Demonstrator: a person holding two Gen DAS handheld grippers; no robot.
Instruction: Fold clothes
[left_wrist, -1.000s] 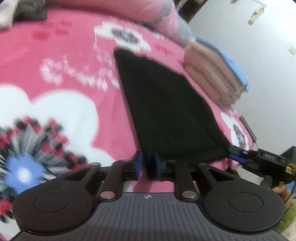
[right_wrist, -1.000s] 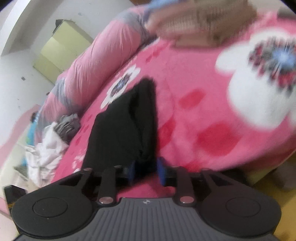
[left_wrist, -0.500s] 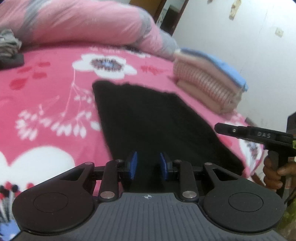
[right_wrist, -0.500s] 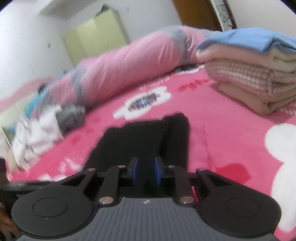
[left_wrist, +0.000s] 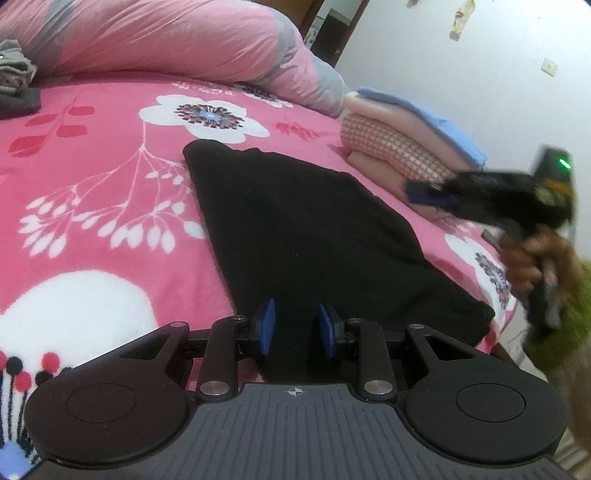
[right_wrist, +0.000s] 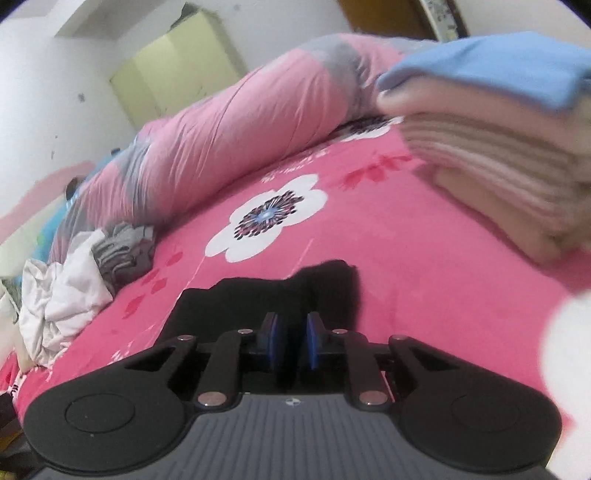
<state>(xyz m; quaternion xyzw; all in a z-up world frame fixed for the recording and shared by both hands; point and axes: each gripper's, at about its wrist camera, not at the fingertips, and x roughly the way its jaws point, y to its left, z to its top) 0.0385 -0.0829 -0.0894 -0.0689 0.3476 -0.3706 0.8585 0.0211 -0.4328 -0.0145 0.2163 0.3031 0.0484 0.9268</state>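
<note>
Since a second ago the right gripper (right_wrist: 290, 341) has let go of the black garment (left_wrist: 303, 236) and lifted clear; its jaws have just been closing and now stand slightly apart with nothing between them. In the left view it hangs blurred above the bed's right edge, in front of the folded pile, held by a hand (left_wrist: 528, 258). The left gripper (left_wrist: 297, 326) hovers at the garment's near edge, blue pads apart, not pressing the cloth behind them. The garment lies flat on the pink floral bedspread (left_wrist: 92, 177), narrow at the far end and widening toward the near right corner, which reaches the bed's edge. Open bedspread to its left and beyond its far end. Rolled pink-and-grey duvet (left_wrist: 177, 40) bounds the far side. Stack of folded cloth (left_wrist: 399, 147), blue piece on top, sits near the right edge, apart from the garment. Loose heap of white and grey clothes (right_wrist: 81, 280) lies against the duvet, well apart.
</note>
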